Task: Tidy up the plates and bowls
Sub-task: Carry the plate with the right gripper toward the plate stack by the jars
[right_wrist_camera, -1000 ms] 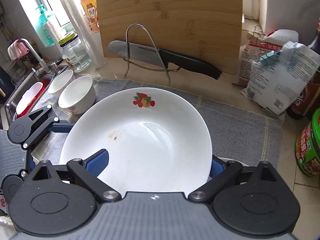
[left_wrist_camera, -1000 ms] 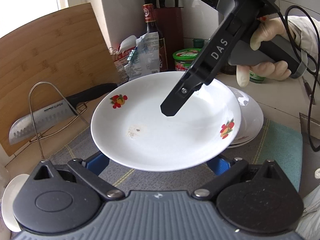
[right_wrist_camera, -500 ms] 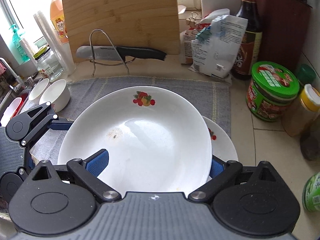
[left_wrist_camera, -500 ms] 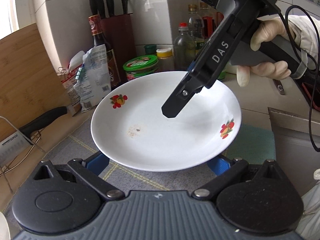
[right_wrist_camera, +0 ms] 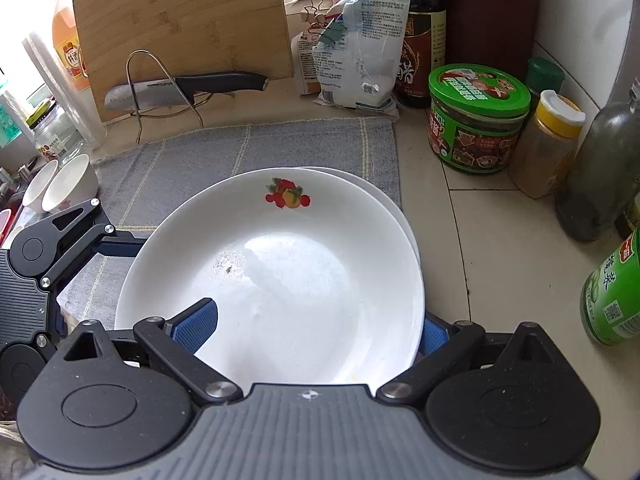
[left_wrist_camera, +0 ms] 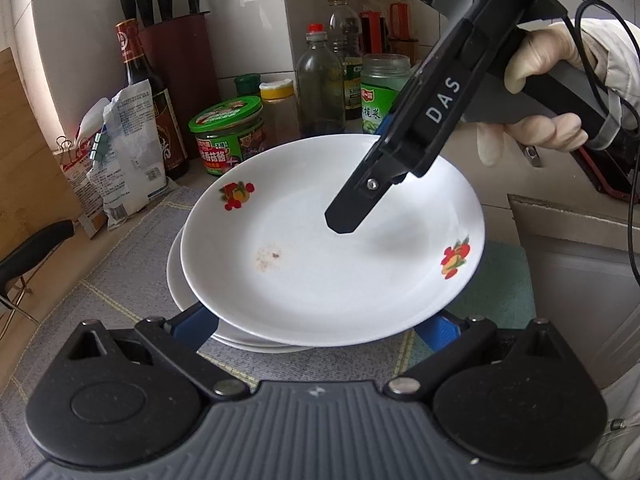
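Observation:
A white plate with fruit prints (right_wrist_camera: 288, 264) hangs level just above a stack of similar plates (left_wrist_camera: 178, 280), whose rim also shows in the right wrist view (right_wrist_camera: 402, 210). My right gripper (right_wrist_camera: 312, 328) is shut on the plate's near rim, with one blue pad (right_wrist_camera: 198, 318) on its upper face and the other under the edge. The left wrist view shows that gripper (left_wrist_camera: 360, 184) reaching in from above. My left gripper (left_wrist_camera: 316, 326) is open, with both fingers (left_wrist_camera: 192, 326) under the plate. Two small white bowls (right_wrist_camera: 70, 184) stand at the mat's far left.
The stack rests on a grey mat (right_wrist_camera: 248, 148). Jars and bottles (right_wrist_camera: 476, 116) crowd the counter to the right. A knife on a wire rack (right_wrist_camera: 180, 88), a wooden board (right_wrist_camera: 184, 24) and a paper bag (right_wrist_camera: 356, 48) line the back. A gloved hand (left_wrist_camera: 536, 92) holds the right gripper.
Both grippers have carried the plate rightward along the counter, away from the knife rack, until it hangs over the plate stack. The hold on the plate looks the same.

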Tool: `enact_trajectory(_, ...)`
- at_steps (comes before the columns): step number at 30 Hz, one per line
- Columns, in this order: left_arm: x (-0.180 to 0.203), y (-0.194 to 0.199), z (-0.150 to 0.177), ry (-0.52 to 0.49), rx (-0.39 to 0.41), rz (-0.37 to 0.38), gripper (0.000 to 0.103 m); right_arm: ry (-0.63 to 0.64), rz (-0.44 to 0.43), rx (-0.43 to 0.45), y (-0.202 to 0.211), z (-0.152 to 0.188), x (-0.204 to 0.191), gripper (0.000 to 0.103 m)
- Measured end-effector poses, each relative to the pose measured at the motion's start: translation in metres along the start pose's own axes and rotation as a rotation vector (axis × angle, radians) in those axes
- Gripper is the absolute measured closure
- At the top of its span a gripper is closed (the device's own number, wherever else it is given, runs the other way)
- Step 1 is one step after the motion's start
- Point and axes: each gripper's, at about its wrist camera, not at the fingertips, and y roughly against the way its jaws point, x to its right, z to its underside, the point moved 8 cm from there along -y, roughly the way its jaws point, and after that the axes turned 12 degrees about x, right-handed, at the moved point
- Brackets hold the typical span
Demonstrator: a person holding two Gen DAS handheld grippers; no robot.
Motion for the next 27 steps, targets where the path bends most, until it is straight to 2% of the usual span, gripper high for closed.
enact_trajectory(27, -0.008, -0.032, -0.003, -0.013, -0.057, 0.084, 0.001, -0.043, 0.051, -0.017, -0.004, 0.003, 0.022, 0.002)
